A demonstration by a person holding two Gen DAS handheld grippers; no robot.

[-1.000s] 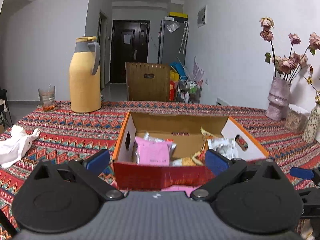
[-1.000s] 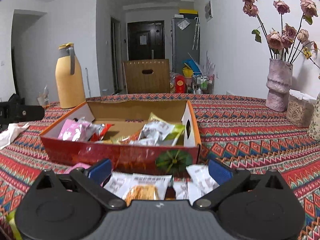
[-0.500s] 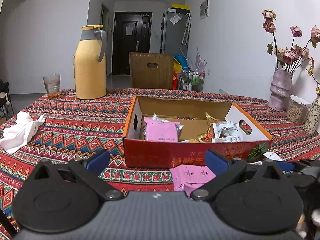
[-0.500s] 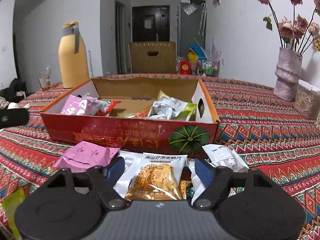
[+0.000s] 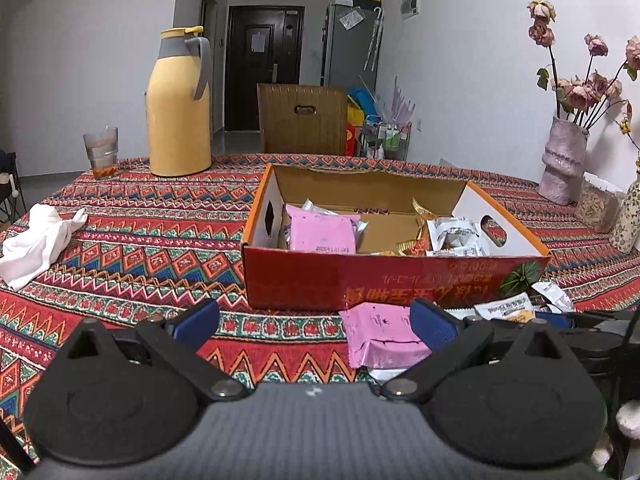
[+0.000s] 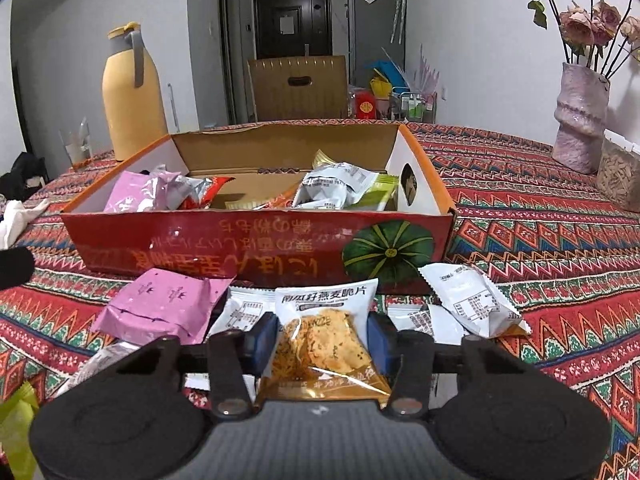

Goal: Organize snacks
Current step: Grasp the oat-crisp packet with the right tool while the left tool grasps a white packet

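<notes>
Closing on the oat crisp packet (image 6: 326, 336), the right gripper (image 6: 323, 339) has just been narrowing its jaws, and the blue pads now sit against both side edges of the packet, which lies on the patterned tablecloth (image 6: 560, 240) just in front of the red cardboard box (image 6: 256, 244). The left gripper (image 5: 316, 320) hangs wide and empty over the cloth, beside a pink packet (image 5: 382, 334).

Assessment of the packet: a thin film pouch, judged very light, soft and puffed with air, with brittle crisps visible through its clear window. The film looks glossy and likely to slide under a weak pinch; a hard squeeze risks crushing the contents. The present hold across the middle of the pouch appears serviceable; the sealed end seams would give a flatter, firmer purchase. Neighbouring white packets (image 6: 474, 304) lie touching or under it and may drag along when it lifts.
</notes>
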